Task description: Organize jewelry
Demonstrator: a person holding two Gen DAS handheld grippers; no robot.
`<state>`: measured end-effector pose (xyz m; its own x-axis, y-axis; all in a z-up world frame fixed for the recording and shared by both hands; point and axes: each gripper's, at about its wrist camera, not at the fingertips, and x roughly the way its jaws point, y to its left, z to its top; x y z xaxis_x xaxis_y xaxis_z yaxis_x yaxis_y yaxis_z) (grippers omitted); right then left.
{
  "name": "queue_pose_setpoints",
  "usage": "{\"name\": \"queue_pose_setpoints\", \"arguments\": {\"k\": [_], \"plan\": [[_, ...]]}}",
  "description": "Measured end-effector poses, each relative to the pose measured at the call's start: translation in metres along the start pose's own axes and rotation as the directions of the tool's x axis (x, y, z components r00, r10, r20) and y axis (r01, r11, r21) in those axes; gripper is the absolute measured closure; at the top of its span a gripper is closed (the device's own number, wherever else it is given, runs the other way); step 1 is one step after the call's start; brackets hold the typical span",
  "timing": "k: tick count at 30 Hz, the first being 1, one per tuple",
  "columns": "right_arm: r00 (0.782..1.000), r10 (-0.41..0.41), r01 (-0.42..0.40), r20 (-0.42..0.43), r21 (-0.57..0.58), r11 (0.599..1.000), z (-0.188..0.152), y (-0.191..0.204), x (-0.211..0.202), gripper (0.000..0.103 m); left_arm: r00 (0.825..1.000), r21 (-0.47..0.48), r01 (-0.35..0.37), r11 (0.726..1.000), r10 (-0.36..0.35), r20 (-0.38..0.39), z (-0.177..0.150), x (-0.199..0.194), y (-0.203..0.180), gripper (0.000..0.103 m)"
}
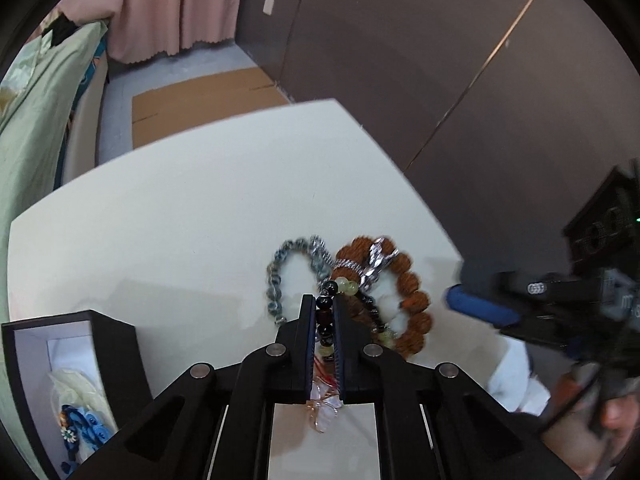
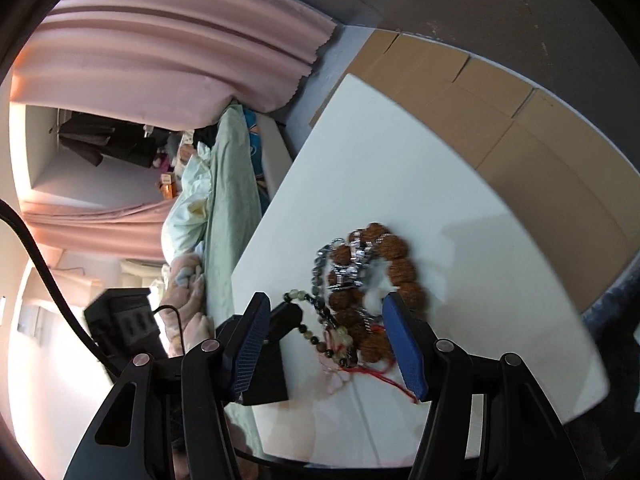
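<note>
A heap of bracelets lies on the white table (image 1: 180,220): a brown seed-bead bracelet (image 1: 414,304), a grey bead bracelet (image 1: 276,280), a silver chain (image 1: 374,264) and a dark-and-yellow bead bracelet (image 1: 325,316). My left gripper (image 1: 323,304) is shut on the dark-and-yellow bead bracelet. A pink wire-wrapped pendant (image 1: 326,408) hangs by its jaws. My right gripper (image 2: 326,308) is open above the heap, and shows at the right of the left wrist view (image 1: 480,304). The brown bracelet (image 2: 400,268) and dark beads (image 2: 316,308) lie between its fingers.
An open black jewelry box (image 1: 72,380) with a white lining and a blue flower piece stands at the table's left front. A green-covered bed (image 1: 36,128), pink curtains (image 2: 172,52) and flat cardboard (image 2: 520,132) surround the table.
</note>
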<state>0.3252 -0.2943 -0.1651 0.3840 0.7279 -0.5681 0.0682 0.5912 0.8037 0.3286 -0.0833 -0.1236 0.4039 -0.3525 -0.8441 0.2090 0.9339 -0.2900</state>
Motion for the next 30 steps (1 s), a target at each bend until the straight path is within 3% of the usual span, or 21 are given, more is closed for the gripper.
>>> {"name": "queue_pose_setpoints", "arguments": {"k": [10,18,30], "plan": [[0.998,-0.058,0.058,0.003,0.02,0.998,0.001,0.009,0.028,0.047,0.995,-0.041,0.064,0.997,-0.061,0.081,0.005,-0.039,0.006,0.095],[0.987,-0.159,0.157,0.019,0.06,0.986,-0.002,0.01,0.049,0.06,0.985,-0.076,0.083,0.994,-0.07,0.16,0.011,-0.071,0.022,0.095],[0.968,-0.23,0.217,0.103,0.128,0.968,0.004,0.014,0.05,0.06,0.976,-0.107,0.108,0.988,-0.084,0.202,0.008,-0.092,0.04,0.095]]}}
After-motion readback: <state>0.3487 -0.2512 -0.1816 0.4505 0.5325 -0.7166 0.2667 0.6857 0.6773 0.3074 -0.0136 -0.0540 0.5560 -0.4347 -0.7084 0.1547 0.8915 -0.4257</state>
